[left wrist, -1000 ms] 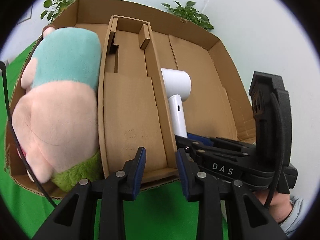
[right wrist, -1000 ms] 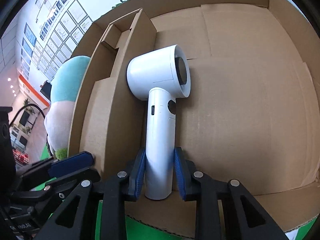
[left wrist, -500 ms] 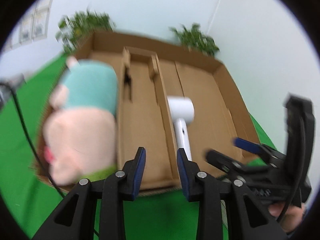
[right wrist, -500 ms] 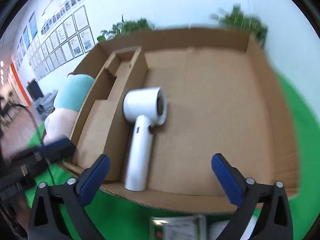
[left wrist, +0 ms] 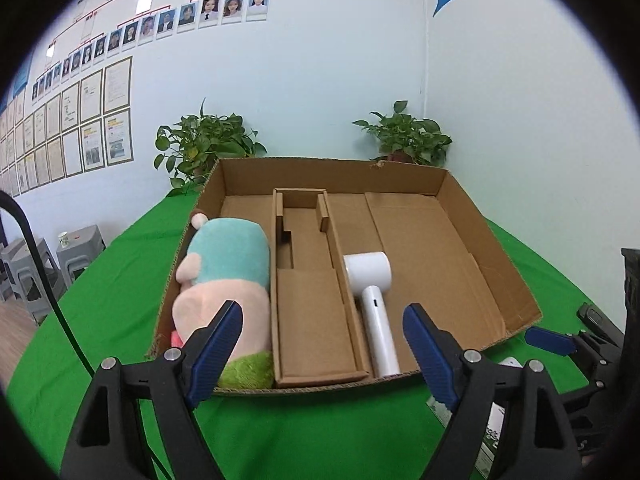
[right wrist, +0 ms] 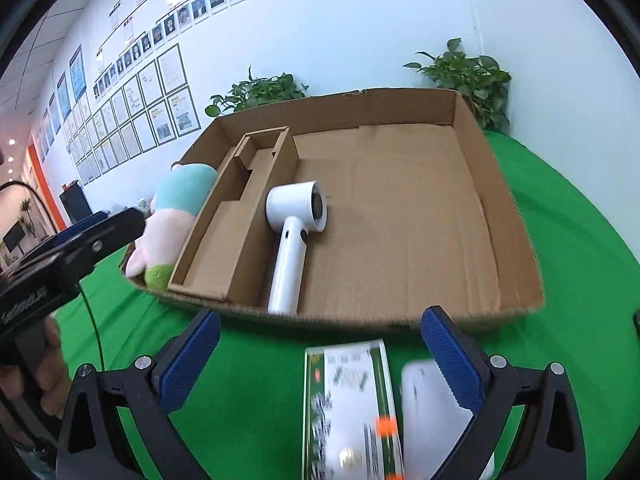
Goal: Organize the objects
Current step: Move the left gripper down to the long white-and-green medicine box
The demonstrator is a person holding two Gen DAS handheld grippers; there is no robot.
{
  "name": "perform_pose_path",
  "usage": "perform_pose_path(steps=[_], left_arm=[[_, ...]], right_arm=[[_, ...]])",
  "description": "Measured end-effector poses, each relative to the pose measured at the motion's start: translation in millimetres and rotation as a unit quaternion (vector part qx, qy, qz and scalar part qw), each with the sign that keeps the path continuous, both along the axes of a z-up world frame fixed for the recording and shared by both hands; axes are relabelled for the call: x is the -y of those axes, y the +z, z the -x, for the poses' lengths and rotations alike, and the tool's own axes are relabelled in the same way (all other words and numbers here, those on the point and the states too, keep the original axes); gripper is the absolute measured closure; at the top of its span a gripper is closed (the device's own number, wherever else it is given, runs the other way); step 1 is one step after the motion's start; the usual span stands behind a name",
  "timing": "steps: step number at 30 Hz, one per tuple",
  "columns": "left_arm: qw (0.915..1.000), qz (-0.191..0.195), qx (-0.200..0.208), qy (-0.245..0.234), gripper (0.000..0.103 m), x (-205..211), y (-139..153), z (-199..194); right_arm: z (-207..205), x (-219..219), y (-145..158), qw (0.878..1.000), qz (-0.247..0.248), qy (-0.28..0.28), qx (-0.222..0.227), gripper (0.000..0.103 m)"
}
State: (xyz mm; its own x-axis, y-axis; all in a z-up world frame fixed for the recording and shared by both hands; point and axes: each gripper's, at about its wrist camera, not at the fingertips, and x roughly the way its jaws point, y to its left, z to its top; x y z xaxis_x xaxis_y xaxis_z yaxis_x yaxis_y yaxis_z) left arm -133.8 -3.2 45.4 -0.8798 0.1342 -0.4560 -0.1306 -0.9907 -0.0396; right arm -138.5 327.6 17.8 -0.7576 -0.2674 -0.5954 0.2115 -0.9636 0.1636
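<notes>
A white hair dryer (left wrist: 374, 300) lies in the open cardboard box (left wrist: 464, 216), against the cardboard divider (left wrist: 312, 312); it also shows in the right wrist view (right wrist: 294, 236). A pastel plush toy (left wrist: 224, 280) fills the box's left compartment, also seen in the right wrist view (right wrist: 176, 216). My left gripper (left wrist: 320, 356) is open and empty, above the box's front edge. My right gripper (right wrist: 316, 364) is open and empty over the green table, above a green-edged printed box (right wrist: 348, 404) and a white box (right wrist: 432, 412).
The box (right wrist: 516, 216) sits on a green tablecloth (right wrist: 580, 216). Two potted plants (left wrist: 204, 148) stand behind it against the wall. Grey stools (left wrist: 36, 264) stand off the table's left side. The right compartment floor (right wrist: 412, 208) is bare cardboard.
My right gripper let go of the hair dryer's handle, opened and pulled back off the box. My left gripper also opened and drew back and up.
</notes>
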Motion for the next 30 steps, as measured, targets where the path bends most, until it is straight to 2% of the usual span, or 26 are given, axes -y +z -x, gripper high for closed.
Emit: perform_pose_path(steps=[2,5,9,12,14,17,20,22,24,26,27,28,30], left_arm=[[0.9999,0.014,0.006,-0.008,0.021,-7.9,-2.8,-2.4],[0.9994,0.033,0.009,-0.008,0.021,-17.0,-9.5,-5.0],[0.9993,0.037,0.011,0.003,0.021,-9.0,-18.7,-19.8],[0.9966,0.077,0.011,0.028,0.022,0.7,-25.8,-32.2],[0.9951,0.09,0.016,0.038,0.022,10.5,-27.7,-39.0],[0.9922,0.111,0.014,0.055,0.031,29.0,-20.7,-50.4],[0.9883,0.124,-0.007,0.089,0.032,57.1,0.5,-64.6],[0.9862,0.134,-0.006,0.098,0.032,69.0,8.3,-69.3],[0.9883,0.123,0.014,0.09,0.026,72.3,5.5,-69.6],[0.9928,0.09,0.051,0.062,0.024,67.6,-6.0,-66.3],[0.9941,0.061,0.084,0.031,0.024,60.8,-18.2,-62.3],[0.9924,0.043,0.115,0.008,0.024,53.2,-29.6,-58.0],[0.9837,0.008,0.176,-0.037,0.024,32.8,-56.7,-48.8]], right_arm=[[-15.7,-2.4,-3.9,1.0,-0.012,-0.004,0.0,0.001],[-38.6,-6.9,-10.9,1.0,-0.019,0.02,0.009,0.001],[-66.3,-11.0,-23.7,0.999,-0.039,0.027,0.017,0.001],[-88.3,-14.0,-31.0,0.998,-0.042,0.034,0.017,0.001],[-105.8,-14.2,-34.7,0.998,-0.047,0.038,0.012,0.001],[-118.1,-12.5,-39.4,0.997,-0.061,0.049,0.012,0.001],[-119.0,-14.7,-48.3,0.996,-0.07,0.046,0.026,0.002],[-113.0,-14.8,-56.2,0.996,-0.074,0.036,0.046,0.004],[-109.0,-12.9,-61.2,0.995,-0.075,0.034,0.06,0.017],[-108.6,-7.6,-64.9,0.994,-0.082,0.04,0.065,0.027],[-109.8,-4.9,-66.0,0.993,-0.087,0.043,0.064,0.029],[-111.2,-1.8,-66.6,0.992,-0.092,0.05,0.064,0.034],[-113.7,0.9,-66.8,0.992,-0.092,0.055,0.065,0.036]])
